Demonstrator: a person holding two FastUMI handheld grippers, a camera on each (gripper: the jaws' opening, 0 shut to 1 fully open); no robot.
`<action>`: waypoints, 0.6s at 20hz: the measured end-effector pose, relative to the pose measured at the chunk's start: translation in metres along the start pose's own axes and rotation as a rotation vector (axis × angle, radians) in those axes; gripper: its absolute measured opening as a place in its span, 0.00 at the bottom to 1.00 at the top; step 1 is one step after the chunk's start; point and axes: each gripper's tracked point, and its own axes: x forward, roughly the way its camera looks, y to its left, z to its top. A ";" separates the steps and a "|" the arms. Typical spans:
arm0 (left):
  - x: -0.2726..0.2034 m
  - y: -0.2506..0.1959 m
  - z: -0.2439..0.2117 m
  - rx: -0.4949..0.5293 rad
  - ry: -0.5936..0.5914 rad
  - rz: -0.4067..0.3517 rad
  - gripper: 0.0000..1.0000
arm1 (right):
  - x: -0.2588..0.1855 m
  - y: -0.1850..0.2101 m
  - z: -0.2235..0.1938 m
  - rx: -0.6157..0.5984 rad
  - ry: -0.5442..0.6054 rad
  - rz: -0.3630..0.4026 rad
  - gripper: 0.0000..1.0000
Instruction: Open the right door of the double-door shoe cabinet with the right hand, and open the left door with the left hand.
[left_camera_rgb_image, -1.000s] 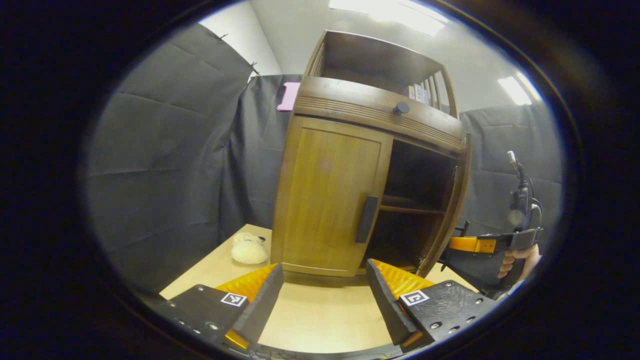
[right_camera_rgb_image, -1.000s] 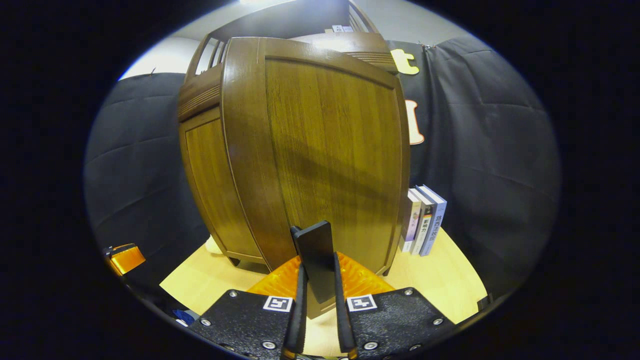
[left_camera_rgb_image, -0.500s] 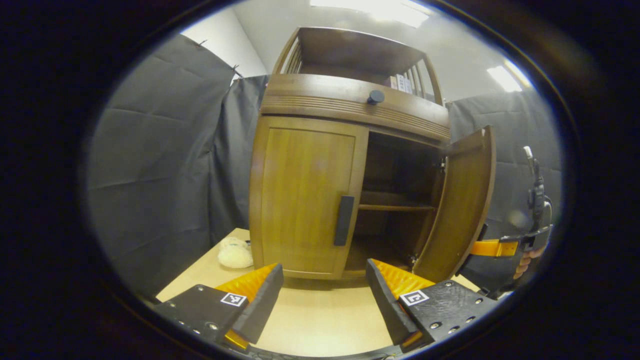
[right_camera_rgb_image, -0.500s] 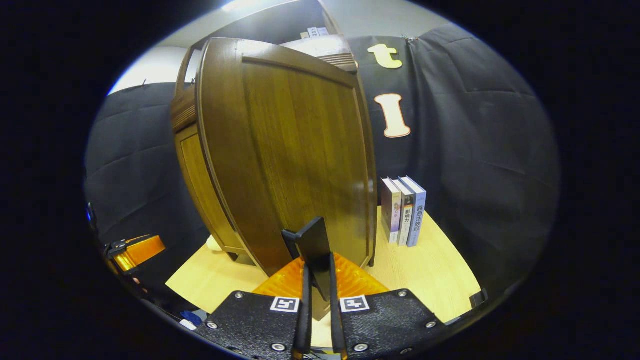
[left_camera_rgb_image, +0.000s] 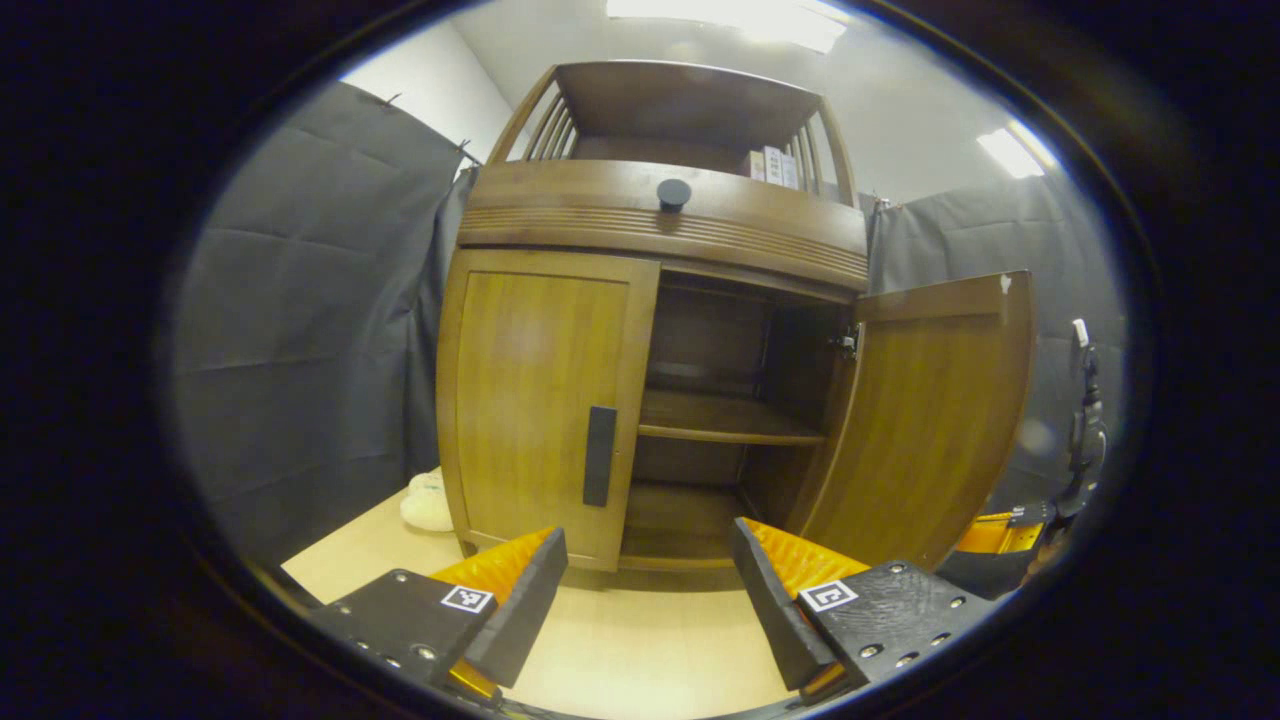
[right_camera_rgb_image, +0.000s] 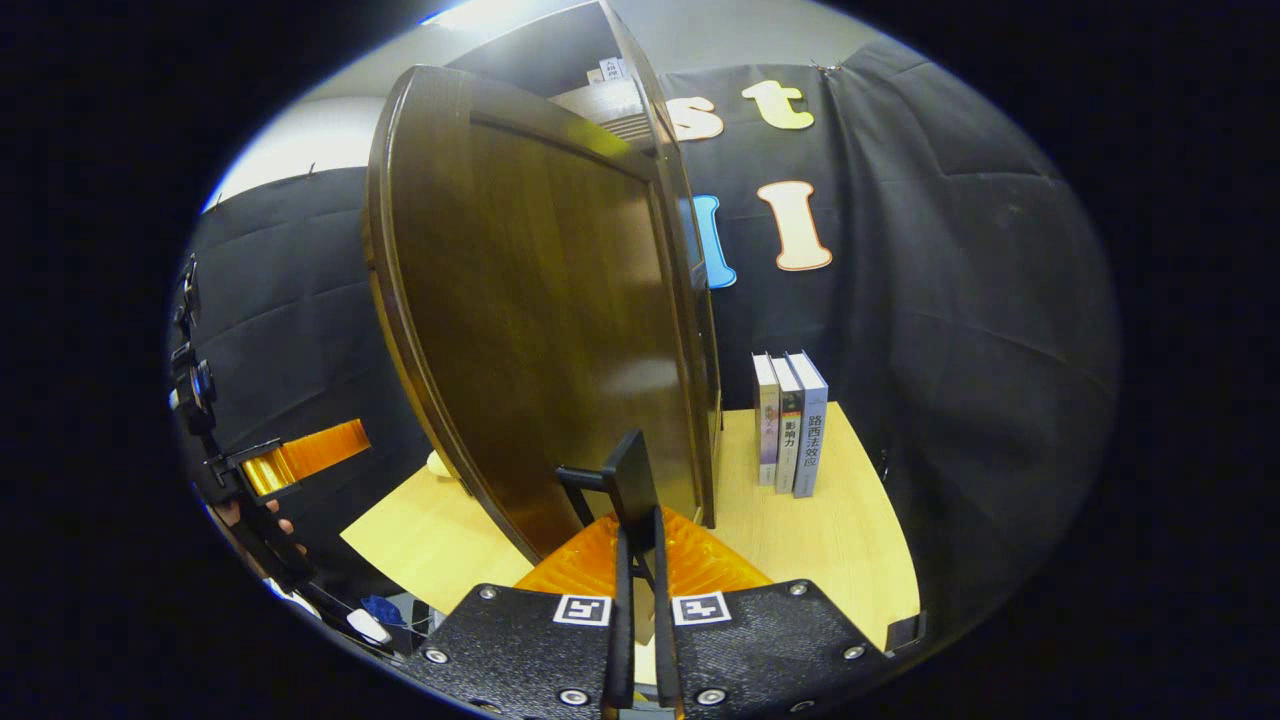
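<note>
Two doors front the wooden shoe cabinet (left_camera_rgb_image: 660, 230), which stands on a light wood tabletop (left_camera_rgb_image: 640, 640). The right door (left_camera_rgb_image: 925, 420) stands swung wide open, exposing an inner shelf (left_camera_rgb_image: 725, 425) and a dark interior. The left door (left_camera_rgb_image: 540, 410) sits closed, its dark vertical handle (left_camera_rgb_image: 599, 456) untouched.

The left gripper (left_camera_rgb_image: 648, 590) hovers low in front of the cabinet, jaws spread wide apart with nothing between them, roughly in line with the left door's handle edge and apart from it.

The right gripper (right_camera_rgb_image: 637, 610) has its jaws closed tight on the right door's handle (right_camera_rgb_image: 630, 480), both fingers pressing its sides, with the door's outer face (right_camera_rgb_image: 545, 330) directly ahead.

Three upright books (right_camera_rgb_image: 788, 425) stand on the tabletop beside the cabinet. A pale plush object (left_camera_rgb_image: 425, 502) lies at the cabinet's left foot. A round dark knob (left_camera_rgb_image: 673, 193) sits on the drawer front above the doors.
</note>
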 end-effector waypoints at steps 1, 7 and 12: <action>-0.002 -0.009 -0.003 0.001 -0.001 0.018 0.95 | 0.001 0.001 0.001 0.001 -0.002 0.015 0.07; -0.024 -0.055 -0.034 -0.067 0.001 0.128 0.99 | 0.005 -0.001 0.003 -0.038 -0.009 0.108 0.08; -0.034 -0.075 -0.044 -0.060 0.017 0.185 0.99 | 0.005 0.007 0.002 -0.032 -0.001 0.169 0.08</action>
